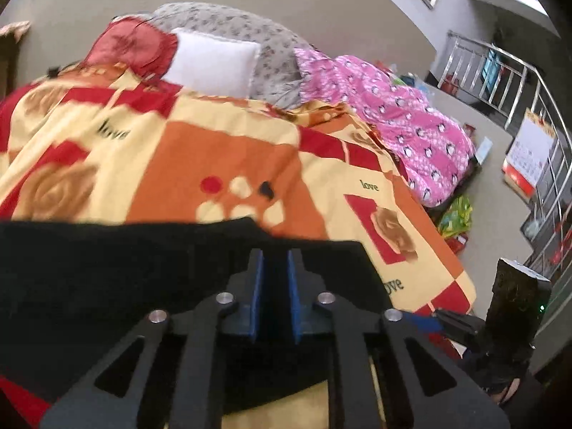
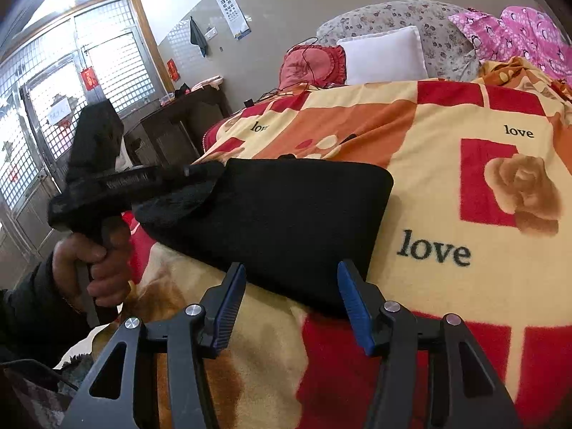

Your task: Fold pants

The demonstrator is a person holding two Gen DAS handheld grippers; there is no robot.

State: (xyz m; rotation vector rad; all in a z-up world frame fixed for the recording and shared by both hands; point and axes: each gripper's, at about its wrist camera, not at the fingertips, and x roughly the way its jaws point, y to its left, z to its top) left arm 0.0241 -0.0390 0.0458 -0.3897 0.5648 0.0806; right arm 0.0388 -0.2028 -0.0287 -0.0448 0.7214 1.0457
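On the bed, atop a blanket (image 2: 447,186) patterned in red, orange and cream blocks with roses and the word "love": one pair of black pants (image 2: 286,221), already folded into a compact, roughly rectangular bundle, long axis running from the near right up toward the far left in the right wrist view. Left gripper (image 1: 275,275): blue pads drawn close with only a narrow gap, poised over the black cloth; in the right wrist view its tip (image 2: 200,173) meets the far-left end of the bundle, where a loose flap of fabric bunches up, so it appears clenched on that corner, though the pinch itself is dark and hard to confirm. The person's left hand (image 2: 96,268) grips the handle below. Right gripper (image 2: 291,293): jaws spread wide and empty, hovering just at the near edge of the pants, which lie directly ahead between the two blue pads (image 2: 230,296). Judgement: the right gripper is the nearer to the free near edge, the left to the far corner; any final fold or smoothing would run along the long axis between them. Background items: white pillow (image 2: 384,53), red ruffled cushion (image 2: 314,64), grey floral bedding (image 1: 232,25), pink printed quilt (image 1: 404,121).
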